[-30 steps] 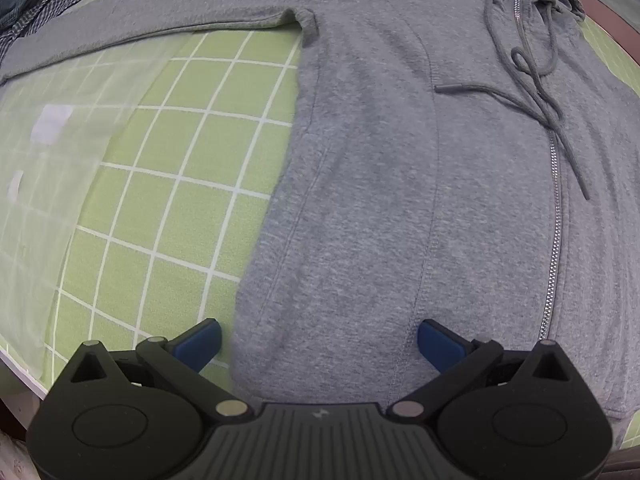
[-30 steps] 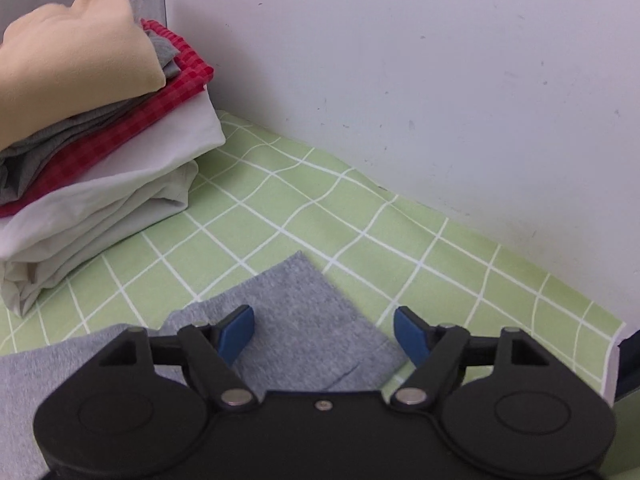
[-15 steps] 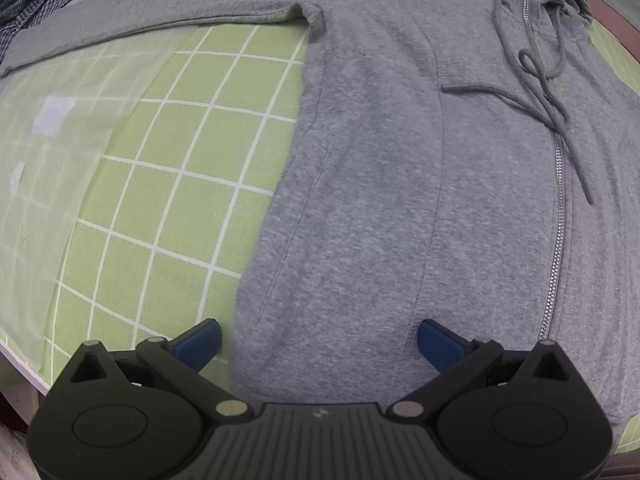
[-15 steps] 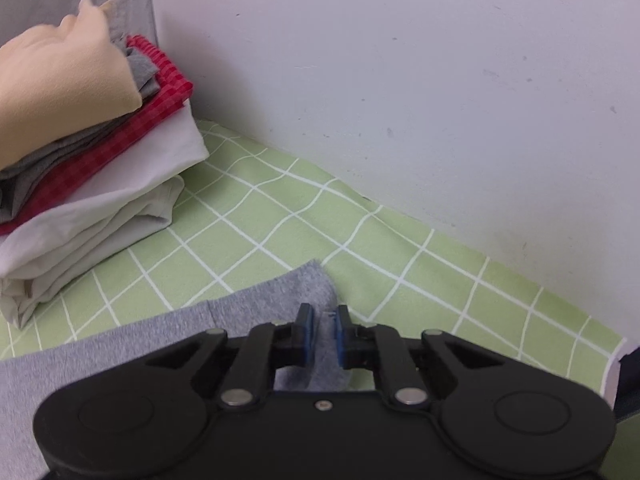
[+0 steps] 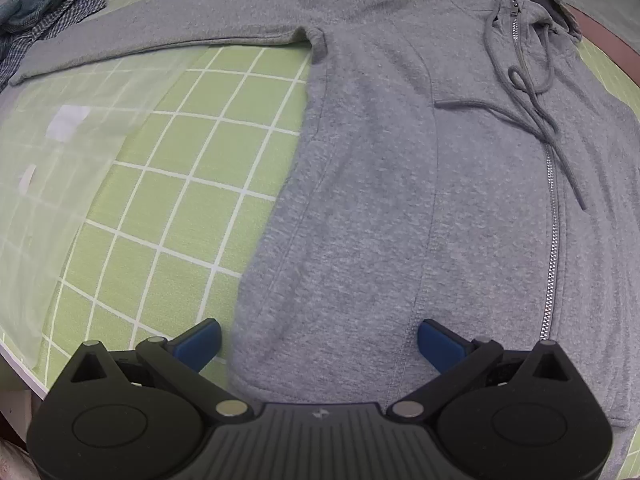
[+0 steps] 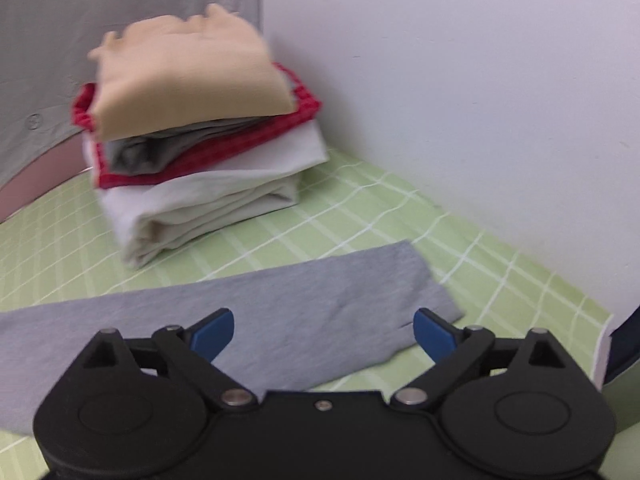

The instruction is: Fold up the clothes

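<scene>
Grey hoodie (image 5: 400, 180) lies flat on the green checked bench (image 5: 180, 200). My left gripper (image 5: 318, 344) hangs over its hem, jaws spread, empty. My right gripper (image 6: 323, 330) jaws are opening above the sleeve (image 6: 280, 312), not pinching it.

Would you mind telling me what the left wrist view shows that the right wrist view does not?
Only the left wrist view shows the grey zip-up hoodie's body, its metal zipper, grey drawstrings and a crumpled dark checked garment. Only the right wrist view shows the stack of folded clothes by the white wall, with a flat grey sleeve. Both share the green checked cloth and black grippers with blue pads: left gripper open, right gripper opening over the sleeve.
</scene>
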Motion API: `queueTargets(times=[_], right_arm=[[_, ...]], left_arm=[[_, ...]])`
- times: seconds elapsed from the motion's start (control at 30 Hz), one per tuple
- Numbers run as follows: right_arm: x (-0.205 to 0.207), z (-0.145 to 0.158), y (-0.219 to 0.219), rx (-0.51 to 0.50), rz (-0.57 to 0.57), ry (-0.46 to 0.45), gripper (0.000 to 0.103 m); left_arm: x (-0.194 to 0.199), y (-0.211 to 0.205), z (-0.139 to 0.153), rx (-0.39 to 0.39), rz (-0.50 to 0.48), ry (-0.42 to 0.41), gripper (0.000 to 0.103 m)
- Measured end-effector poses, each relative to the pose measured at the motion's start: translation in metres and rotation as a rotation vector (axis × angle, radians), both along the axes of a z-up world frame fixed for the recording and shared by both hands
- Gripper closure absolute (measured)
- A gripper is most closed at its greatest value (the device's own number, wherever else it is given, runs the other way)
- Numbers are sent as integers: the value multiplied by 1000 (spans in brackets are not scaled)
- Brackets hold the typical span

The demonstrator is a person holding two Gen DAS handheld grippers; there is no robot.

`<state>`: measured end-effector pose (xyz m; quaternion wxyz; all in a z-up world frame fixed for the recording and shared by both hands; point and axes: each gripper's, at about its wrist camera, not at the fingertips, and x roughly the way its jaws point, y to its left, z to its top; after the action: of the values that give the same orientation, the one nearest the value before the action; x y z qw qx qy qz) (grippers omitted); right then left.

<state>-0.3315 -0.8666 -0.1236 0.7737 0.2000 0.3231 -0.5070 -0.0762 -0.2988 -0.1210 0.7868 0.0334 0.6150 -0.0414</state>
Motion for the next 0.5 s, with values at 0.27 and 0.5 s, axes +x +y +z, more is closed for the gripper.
queueTargets(times=[0.27,0.5], right_arm=[[88,10,143,91,475,-22,4],[137,4,257,91,786,34,3]], left_arm=[[-13,7,-6,-3,-7,-46,0],[-83,71,18,7,-101,-83,0]])
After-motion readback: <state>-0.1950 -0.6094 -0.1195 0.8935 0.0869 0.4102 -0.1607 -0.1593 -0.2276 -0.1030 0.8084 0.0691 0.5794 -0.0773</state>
